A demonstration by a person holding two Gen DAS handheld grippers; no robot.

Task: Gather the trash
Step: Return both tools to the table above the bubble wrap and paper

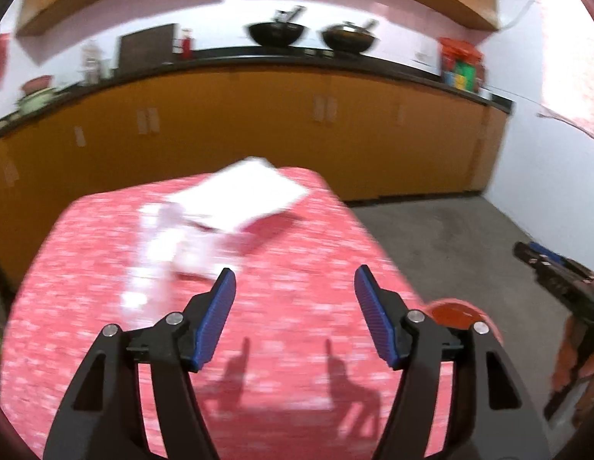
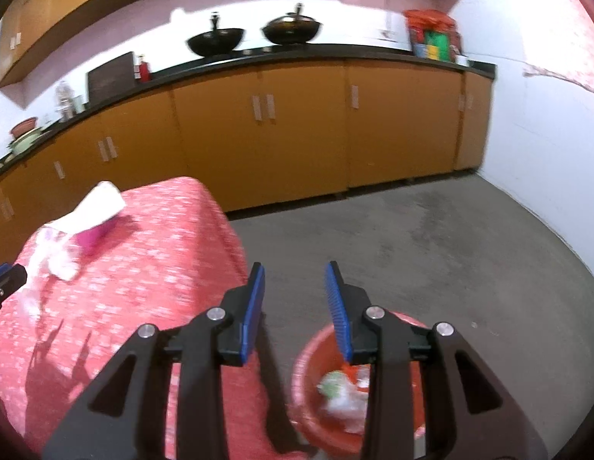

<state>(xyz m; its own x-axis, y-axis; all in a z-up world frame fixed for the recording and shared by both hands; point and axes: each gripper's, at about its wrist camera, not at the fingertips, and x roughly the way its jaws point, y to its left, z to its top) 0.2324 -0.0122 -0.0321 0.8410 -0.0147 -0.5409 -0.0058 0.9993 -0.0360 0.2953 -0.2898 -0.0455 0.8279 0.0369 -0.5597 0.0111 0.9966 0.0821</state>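
A table with a red patterned cloth (image 1: 281,306) carries a white sheet of paper (image 1: 243,195) and crumpled pale plastic wrap (image 1: 162,245) at its far part. My left gripper (image 1: 295,280) is open and empty above the cloth, short of the wrap. In the right wrist view the paper (image 2: 95,207) rests over a pink cup (image 2: 95,235), with the wrap (image 2: 53,257) beside it. My right gripper (image 2: 295,274) is open and empty above a red bin (image 2: 312,349) on the floor. The bin holds crumpled trash (image 2: 341,389). Its rim shows in the left wrist view (image 1: 450,310).
Orange cabinets (image 2: 297,126) with a black counter run along the far wall, with two black woks (image 2: 216,42) on top. Grey concrete floor (image 2: 431,249) lies right of the table. A white wall (image 2: 546,134) stands at right. The right gripper shows at the left view's right edge (image 1: 557,280).
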